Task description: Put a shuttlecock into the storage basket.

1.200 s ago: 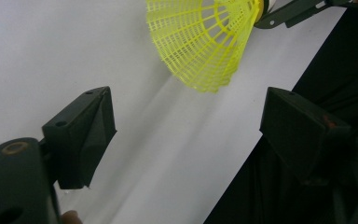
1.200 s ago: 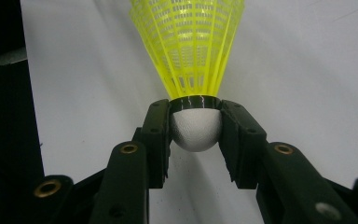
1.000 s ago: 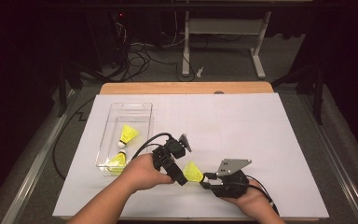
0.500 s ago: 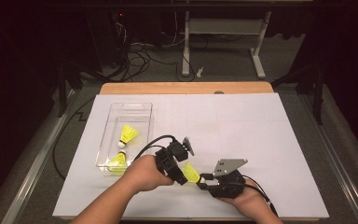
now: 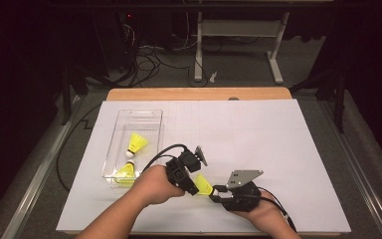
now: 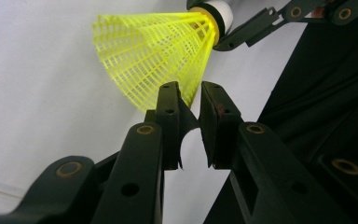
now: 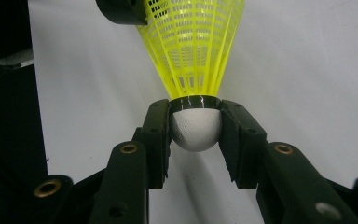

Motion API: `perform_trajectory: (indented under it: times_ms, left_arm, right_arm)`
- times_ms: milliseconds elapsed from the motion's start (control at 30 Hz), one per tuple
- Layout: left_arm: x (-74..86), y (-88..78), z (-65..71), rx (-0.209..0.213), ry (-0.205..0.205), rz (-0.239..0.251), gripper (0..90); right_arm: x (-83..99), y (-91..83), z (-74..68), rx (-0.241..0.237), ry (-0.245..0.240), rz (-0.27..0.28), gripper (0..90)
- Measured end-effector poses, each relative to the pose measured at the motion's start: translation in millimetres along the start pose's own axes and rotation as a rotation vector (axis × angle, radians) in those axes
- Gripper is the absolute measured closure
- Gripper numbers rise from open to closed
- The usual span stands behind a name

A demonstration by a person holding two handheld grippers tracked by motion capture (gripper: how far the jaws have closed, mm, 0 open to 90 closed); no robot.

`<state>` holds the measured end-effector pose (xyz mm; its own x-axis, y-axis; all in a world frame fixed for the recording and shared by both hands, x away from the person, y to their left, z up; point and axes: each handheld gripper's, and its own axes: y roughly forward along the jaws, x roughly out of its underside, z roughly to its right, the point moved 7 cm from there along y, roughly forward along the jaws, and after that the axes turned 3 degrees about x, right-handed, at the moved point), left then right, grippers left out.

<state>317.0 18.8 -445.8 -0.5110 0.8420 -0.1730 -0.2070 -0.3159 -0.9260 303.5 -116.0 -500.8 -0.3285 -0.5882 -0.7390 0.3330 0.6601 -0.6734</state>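
- Right gripper (image 5: 218, 194), nearest the bench edge: jaws clamped on the white cork head of the shuttlecock (image 7: 193, 65), one pad on each side just under the black band. Firm hold; the head fills the gap.
- Left gripper (image 5: 197, 185), just left of the shuttlecock: jaws have just been closing, now nearly together on the lower rim of the yellow skirt. In the left gripper view the tips pinch the mesh edge, with a thin slot left between the jaws lower down.
- Shuttlecock sits in the air between the two grippers, low over the white bench (image 5: 278, 149), right of the clear tray (image 5: 110, 149). Head points at the right gripper, skirt flares toward the left one.
- Handling, my read: near weightless, so any light grip carries it. Head is the stiff, rounded part and the best hold, but it could squirt out if pinched off-centre. Skirt is thin plastic lattice, springy; it will flex or crease under a hard squeeze, so pinch the rim lightly.
- Looks: bright yellow net cone with ribs, black band, white dimpled dome.
- Farther off, two more yellow shuttlecocks (image 5: 137, 144) lie inside the tray, well apart from the held one.
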Motion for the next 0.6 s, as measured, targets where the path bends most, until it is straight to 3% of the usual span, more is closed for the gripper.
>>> perform_trajectory:
  times_ms: [367,600]
  left_arm:
    - [0.6,-1.1,0.0,-0.001,0.026,0.019,89.3]
    - [1.1,-1.6,0.0,-0.01,0.038,0.025,90.0]
  right_arm:
    - [0.1,0.3,0.6,0.004,0.005,0.002,65.9]
    - [-0.1,1.0,0.9,0.003,0.003,0.007,65.7]
